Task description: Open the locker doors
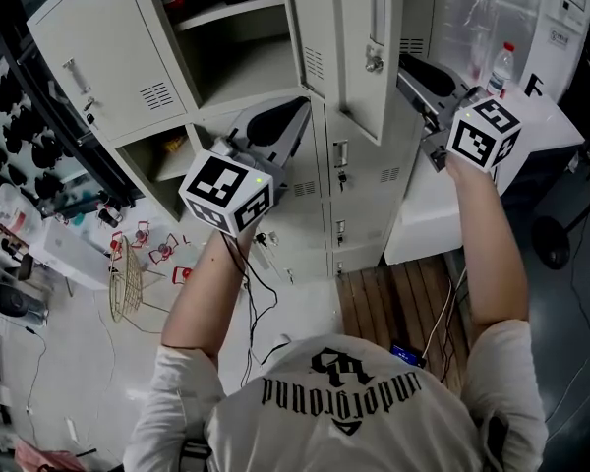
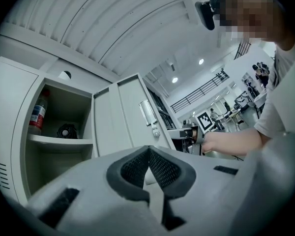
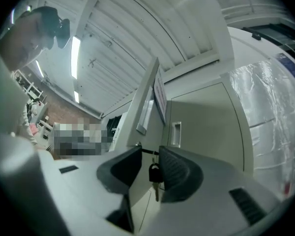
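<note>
Now our right gripper (image 3: 150,154), jaws spread, straddles the key (image 3: 154,173) hanging on the ajar locker door (image 3: 146,97). Our left gripper (image 2: 148,154), pressed together, holds nothing. Pulling sideways, we might bend that key.

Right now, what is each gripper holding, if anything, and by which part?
The right gripper straddles the open locker door at its lock edge, key between the jaws; a firm pinch cannot be told. The left gripper is shut, empty.
</note>
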A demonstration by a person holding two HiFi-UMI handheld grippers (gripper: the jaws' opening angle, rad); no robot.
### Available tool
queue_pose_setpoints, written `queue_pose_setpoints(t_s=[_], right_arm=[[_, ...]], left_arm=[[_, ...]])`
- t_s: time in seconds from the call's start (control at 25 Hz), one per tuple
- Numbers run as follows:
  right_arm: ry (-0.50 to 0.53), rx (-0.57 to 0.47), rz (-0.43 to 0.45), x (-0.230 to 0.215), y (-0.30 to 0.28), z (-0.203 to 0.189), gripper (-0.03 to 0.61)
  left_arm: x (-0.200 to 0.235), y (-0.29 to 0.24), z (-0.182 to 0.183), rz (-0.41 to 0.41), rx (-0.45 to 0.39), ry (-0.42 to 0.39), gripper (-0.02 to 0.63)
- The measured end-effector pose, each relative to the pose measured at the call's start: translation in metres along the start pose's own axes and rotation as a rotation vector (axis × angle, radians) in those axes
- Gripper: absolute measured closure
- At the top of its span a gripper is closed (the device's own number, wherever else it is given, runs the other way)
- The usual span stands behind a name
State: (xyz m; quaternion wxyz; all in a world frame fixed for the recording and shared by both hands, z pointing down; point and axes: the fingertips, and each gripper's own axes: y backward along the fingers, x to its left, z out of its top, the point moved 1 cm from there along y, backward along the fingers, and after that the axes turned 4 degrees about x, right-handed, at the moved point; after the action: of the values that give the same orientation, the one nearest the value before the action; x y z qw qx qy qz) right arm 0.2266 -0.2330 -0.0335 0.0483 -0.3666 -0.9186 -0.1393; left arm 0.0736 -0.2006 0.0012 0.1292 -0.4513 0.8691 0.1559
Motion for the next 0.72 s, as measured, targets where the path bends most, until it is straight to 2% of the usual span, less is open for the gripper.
queue_pose_setpoints(t_s=[0.24,0.44,0.6,0.72], right_arm=[[0.019,0.005,0.0,0.003,0.002,0.0,0.457],[0.02,-0.017,-0.053,0.003,0.02,-0.006,0.438],[0.002,0.007,-0.106,0.001,0.042,-0.04,0.435],[-0.003,0.056,-0.151,0.005,0.059,-0.08,0.43]], left_arm=[[-0.003,0.001,-0.005,0.001,0.006,0.008,0.607],[-0.007,0.004,-0.017,0.005,0.017,0.032,0.606],[-0.017,0.005,-0.041,0.009,0.039,0.061,0.606],[-0.036,0.004,-0.069,-0.007,0.075,0.043,0.606]])
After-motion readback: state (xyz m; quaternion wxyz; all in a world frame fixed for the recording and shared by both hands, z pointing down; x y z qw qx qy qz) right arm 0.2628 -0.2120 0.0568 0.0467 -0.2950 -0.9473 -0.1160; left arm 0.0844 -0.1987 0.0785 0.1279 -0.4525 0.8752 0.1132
